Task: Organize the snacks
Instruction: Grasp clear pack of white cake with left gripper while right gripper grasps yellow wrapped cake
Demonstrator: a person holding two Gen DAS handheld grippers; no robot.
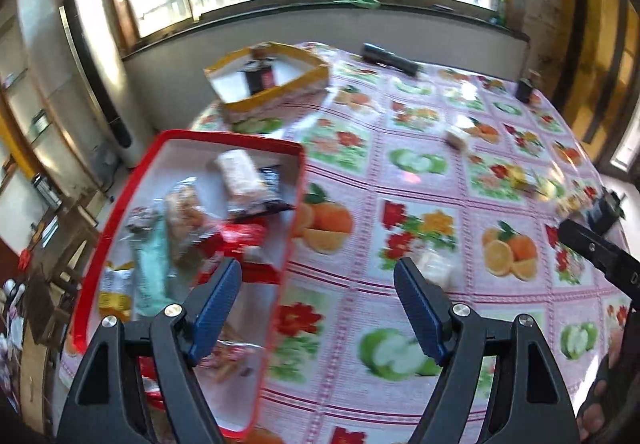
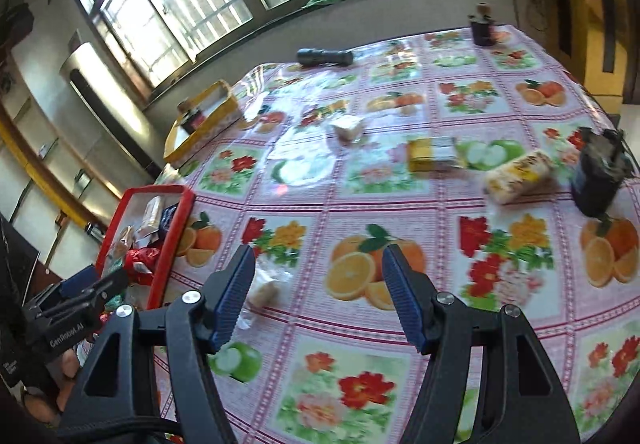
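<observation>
A red-rimmed tray [image 1: 294, 179] at the table's left edge holds several wrapped snacks; it also shows in the right wrist view [image 2: 176, 240]. My left gripper [image 1: 318, 304] is open and empty, above the tray's right rim. A small clear-wrapped snack [image 1: 434, 266] lies by its right finger. My right gripper [image 2: 318, 292] is open and empty over the tablecloth; the clear-wrapped snack [image 2: 266, 294] lies beside its left finger. A yellow snack box [image 2: 434, 153], a long wrapped cracker pack [image 2: 518, 175] and a small pale snack [image 2: 348, 129] lie loose farther on.
A yellow-rimmed box [image 1: 276, 77] with a dark item stands at the far left corner. A black flashlight [image 2: 324, 57], a dark jar [image 2: 482, 27] and a dark pot [image 2: 598, 173] stand on the fruit-print tablecloth [image 2: 400, 203]. Window and wall lie behind.
</observation>
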